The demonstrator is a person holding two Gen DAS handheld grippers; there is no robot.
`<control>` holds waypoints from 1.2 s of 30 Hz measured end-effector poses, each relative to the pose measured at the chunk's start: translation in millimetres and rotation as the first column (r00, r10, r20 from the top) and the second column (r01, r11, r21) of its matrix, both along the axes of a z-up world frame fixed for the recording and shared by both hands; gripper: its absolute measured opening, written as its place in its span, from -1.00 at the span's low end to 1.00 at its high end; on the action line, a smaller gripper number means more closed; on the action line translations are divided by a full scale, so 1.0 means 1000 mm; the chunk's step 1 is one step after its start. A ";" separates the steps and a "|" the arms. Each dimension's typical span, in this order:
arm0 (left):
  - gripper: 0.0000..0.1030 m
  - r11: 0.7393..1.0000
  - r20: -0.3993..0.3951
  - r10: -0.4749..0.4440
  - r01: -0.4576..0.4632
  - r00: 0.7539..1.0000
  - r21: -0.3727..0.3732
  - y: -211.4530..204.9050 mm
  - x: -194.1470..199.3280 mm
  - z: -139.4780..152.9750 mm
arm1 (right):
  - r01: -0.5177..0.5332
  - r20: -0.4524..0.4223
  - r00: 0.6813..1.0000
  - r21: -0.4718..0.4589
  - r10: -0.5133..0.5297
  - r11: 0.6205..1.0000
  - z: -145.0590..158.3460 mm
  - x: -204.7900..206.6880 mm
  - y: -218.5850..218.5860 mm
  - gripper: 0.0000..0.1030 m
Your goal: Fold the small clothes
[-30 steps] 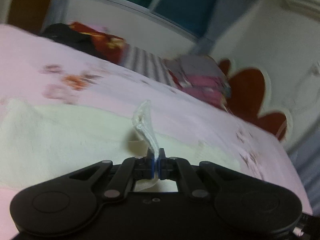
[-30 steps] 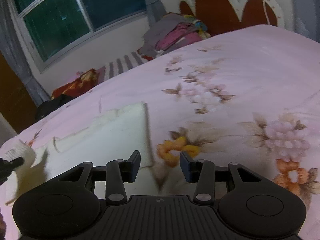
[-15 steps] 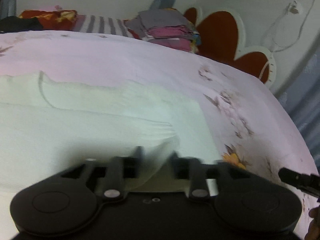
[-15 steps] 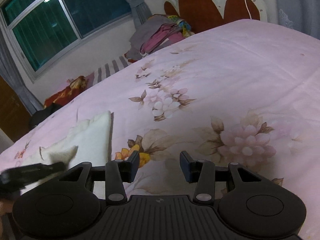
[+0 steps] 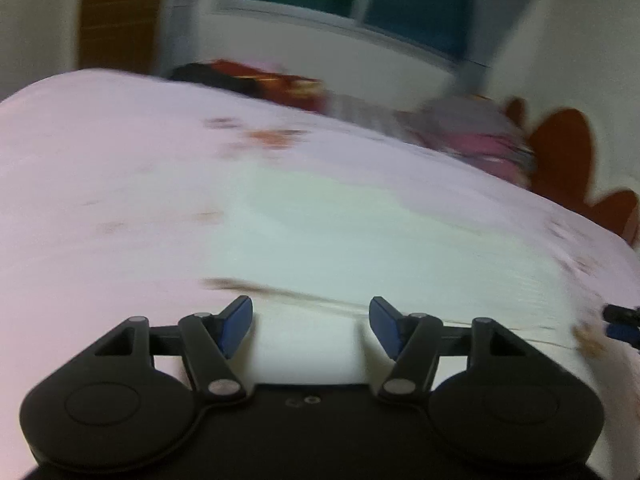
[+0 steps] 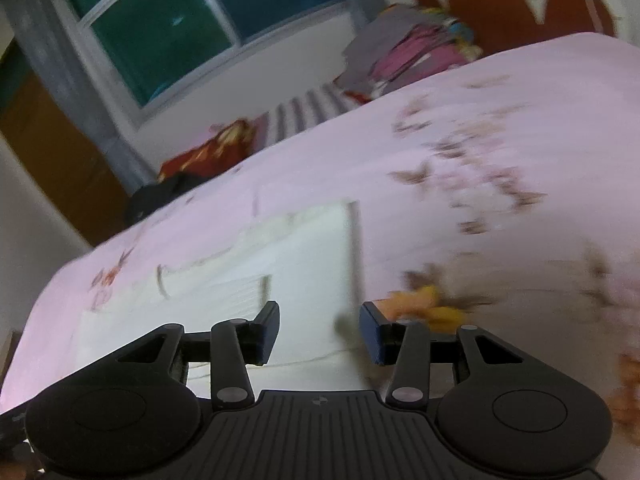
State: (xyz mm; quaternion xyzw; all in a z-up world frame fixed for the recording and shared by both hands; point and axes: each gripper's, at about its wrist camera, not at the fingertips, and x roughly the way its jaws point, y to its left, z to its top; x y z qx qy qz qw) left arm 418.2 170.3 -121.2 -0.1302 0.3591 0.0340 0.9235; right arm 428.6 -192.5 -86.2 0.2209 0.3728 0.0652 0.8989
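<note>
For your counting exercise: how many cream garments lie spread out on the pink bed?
1: the cream garment lies flat on the pink bed, just ahead of both open grippers. Others may sit in the far pile.

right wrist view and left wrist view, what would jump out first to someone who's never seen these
The pale cream garment lies flat on the pink flowered bedsheet, right ahead of both grippers. The left gripper and right gripper both stand open and hold nothing. Behind them, a heap of pink and grey clothes sits by the red heart-shaped headboard, with a dark window above the bed's far edge.
</note>
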 end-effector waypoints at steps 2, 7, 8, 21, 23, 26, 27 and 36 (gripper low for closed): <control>0.14 0.999 -0.026 0.032 -0.032 0.999 -0.007 0.020 0.001 -0.006 | -0.031 -0.016 0.999 -0.004 0.031 1.000 -0.006 0.011 0.017 -0.14; 0.11 0.999 -0.053 0.004 -0.007 0.999 -0.049 0.027 0.022 -0.018 | -0.073 -0.058 0.996 -0.020 0.072 0.997 -0.020 0.030 0.047 -0.14; 0.11 0.999 -0.060 0.002 -0.005 0.998 -0.046 0.027 0.027 -0.020 | -0.076 -0.066 0.995 -0.022 0.074 0.997 -0.023 0.032 0.051 -0.14; 0.09 0.997 -0.062 -0.070 0.073 0.996 0.035 0.023 0.043 -0.028 | -0.146 -0.080 0.987 -0.062 0.141 0.987 -0.037 0.056 0.081 -0.89; 0.09 0.996 -0.066 -0.081 0.084 0.995 0.037 0.024 0.044 -0.028 | -0.159 -0.057 0.986 -0.092 0.154 0.983 -0.032 0.054 0.083 -0.90; 0.09 0.994 -0.078 -0.097 0.101 0.992 0.048 0.023 0.047 -0.027 | -0.131 0.016 0.991 -0.130 0.135 0.983 -0.019 0.046 0.072 -0.90; 0.09 0.994 -0.081 -0.099 0.103 0.992 0.046 0.024 0.047 -0.027 | -0.093 0.039 0.994 -0.142 0.100 0.985 -0.014 0.043 0.062 -0.90; 0.04 0.994 -0.085 -0.099 0.103 0.991 0.043 0.026 0.050 -0.027 | -0.014 0.026 1.000 -0.155 0.018 0.988 -0.013 0.023 0.011 -0.90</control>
